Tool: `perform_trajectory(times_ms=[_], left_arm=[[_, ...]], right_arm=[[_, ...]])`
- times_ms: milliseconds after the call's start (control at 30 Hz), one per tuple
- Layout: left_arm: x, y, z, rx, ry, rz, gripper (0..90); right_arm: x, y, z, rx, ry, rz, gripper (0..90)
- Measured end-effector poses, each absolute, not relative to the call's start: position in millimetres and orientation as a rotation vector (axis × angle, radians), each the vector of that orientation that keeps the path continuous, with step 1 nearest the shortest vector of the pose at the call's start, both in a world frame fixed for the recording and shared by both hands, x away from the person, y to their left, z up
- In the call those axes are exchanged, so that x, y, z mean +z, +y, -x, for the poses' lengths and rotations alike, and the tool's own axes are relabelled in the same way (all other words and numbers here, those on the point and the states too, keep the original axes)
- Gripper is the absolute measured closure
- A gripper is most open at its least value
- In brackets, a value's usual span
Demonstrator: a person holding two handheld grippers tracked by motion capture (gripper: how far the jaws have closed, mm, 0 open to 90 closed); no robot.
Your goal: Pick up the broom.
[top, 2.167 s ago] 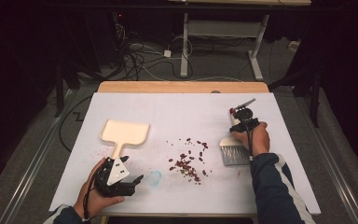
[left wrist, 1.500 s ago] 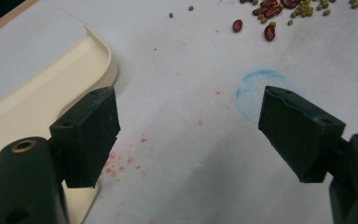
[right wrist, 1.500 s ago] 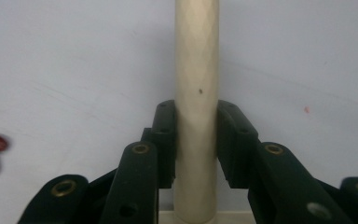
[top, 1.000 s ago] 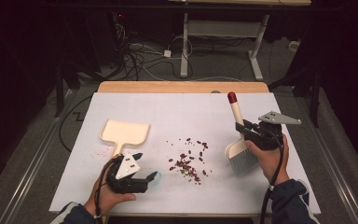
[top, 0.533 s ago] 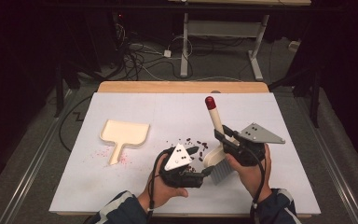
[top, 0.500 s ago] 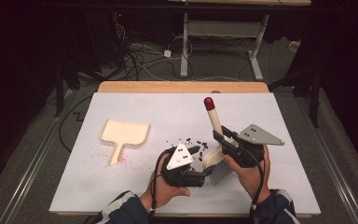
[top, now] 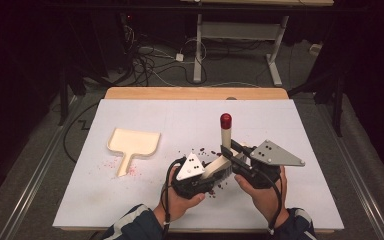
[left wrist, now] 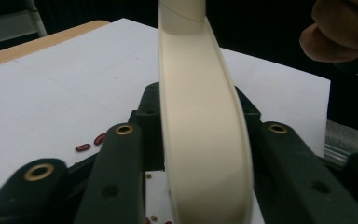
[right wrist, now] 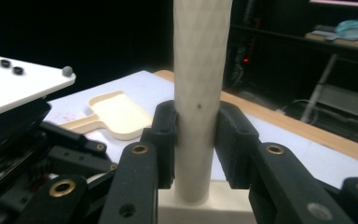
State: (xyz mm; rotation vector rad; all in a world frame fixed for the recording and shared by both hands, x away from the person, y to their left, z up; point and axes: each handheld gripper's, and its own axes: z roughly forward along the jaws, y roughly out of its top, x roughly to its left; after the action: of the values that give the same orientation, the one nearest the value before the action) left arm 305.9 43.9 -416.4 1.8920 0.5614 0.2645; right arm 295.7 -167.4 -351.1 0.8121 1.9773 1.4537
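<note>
A cream brush (top: 224, 137) with a red-tipped handle stands upright over the white table sheet (top: 300, 125). My right gripper (top: 228, 151) is shut on the handle; in the right gripper view the pads clamp the round shaft (right wrist: 198, 93). My left gripper (top: 207, 177) has just been closing its jaws, and they now sit on the brush's cream head (left wrist: 200, 135) from the left. Dark red beans (top: 200, 150) lie scattered under and beside both grippers; two more beans (left wrist: 87, 143) lie left of my left jaw. A cream dustpan (top: 132, 145) lies flat to the left, apart from both hands.
Pink smudges (top: 130, 170) mark the sheet by the dustpan's handle. A wooden table edge (top: 195, 93) runs along the far side. Beyond it are cables and a desk frame (top: 240, 35) on the dark floor. The other gripper's grey plate (right wrist: 18, 84) sits at the left of the right gripper view.
My left hand has swung right from near the dustpan to the brush and closed on its head. My right hand brought the brush left and stood it upright.
</note>
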Motion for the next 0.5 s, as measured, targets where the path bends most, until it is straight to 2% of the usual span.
perform_trajectory(times_ms=[167,200,333,433,500], left_arm=[[-410,56,-307,0.278,0.513,-1.930,65.8],[-408,63,-306,0.280,0.491,-1.944,65.9],[-405,74,-307,0.202,0.408,-1.982,65.8],[-403,79,-304,0.174,0.315,-2.052,65.8],[-403,80,-303,0.166,0.292,-2.070,65.7]], right_arm=[[-346,-177,-300,1.548,2.062,-0.730,67.4],[-341,-182,-301,1.544,2.143,-0.631,60.9],[-339,-186,-300,1.439,2.315,-0.434,50.3],[-345,-188,-300,1.363,2.392,-0.355,44.5],[-352,-188,-300,1.317,2.452,-0.320,43.8]])
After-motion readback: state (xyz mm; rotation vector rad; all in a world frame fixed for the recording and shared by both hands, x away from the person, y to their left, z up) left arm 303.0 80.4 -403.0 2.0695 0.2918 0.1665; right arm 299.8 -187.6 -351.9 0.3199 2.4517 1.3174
